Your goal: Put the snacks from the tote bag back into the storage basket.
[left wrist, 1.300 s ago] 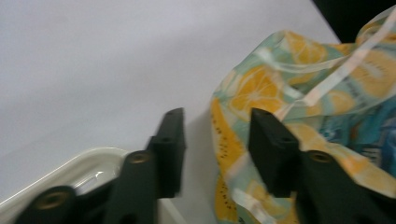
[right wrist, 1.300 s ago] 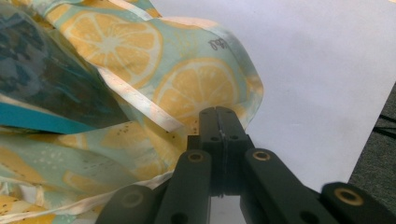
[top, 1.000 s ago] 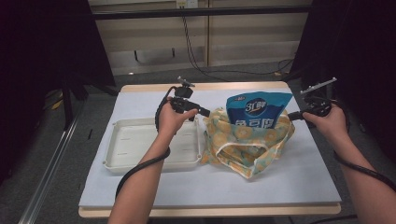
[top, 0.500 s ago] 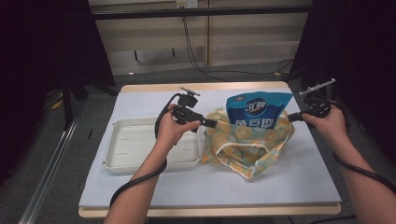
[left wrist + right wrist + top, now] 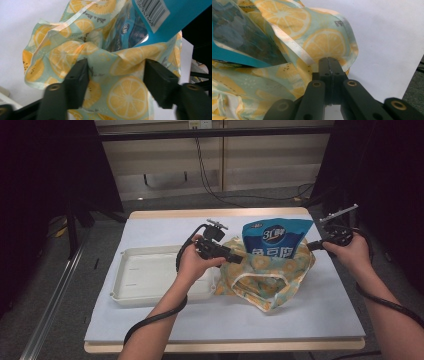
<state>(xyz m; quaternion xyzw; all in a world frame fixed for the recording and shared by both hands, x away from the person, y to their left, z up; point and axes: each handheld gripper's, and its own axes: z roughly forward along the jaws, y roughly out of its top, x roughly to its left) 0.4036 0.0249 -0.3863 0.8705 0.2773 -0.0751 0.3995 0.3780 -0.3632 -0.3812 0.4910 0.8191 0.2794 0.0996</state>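
Note:
A lemon-print cloth bag point(image 5: 270, 276) lies on the white table cover with a blue pouch point(image 5: 276, 237) standing up out of its mouth. My left gripper point(image 5: 238, 259) is level at the bag's left rim. In the left gripper view its jaws point(image 5: 116, 72) stand apart around a bunched fold of the bag point(image 5: 125, 96); they have just been closing, and the pouch point(image 5: 170, 12) is above. My right gripper point(image 5: 310, 246) is shut on the bag's right edge; in the right gripper view its fingertips point(image 5: 329, 61) pinch the cloth point(image 5: 325, 42) beside the pouch point(image 5: 227, 56).
A shallow white tray point(image 5: 125, 254) lies left of the bag, under my left forearm. The white cover point(image 5: 300, 317) reaches the table's front edge. Cables trail from both grippers. Dark curtains stand at both sides of the table.
My left hand has moved right, from above the tray's far corner to the bag's left rim. The right hand, the bag and the pouch have stayed put.

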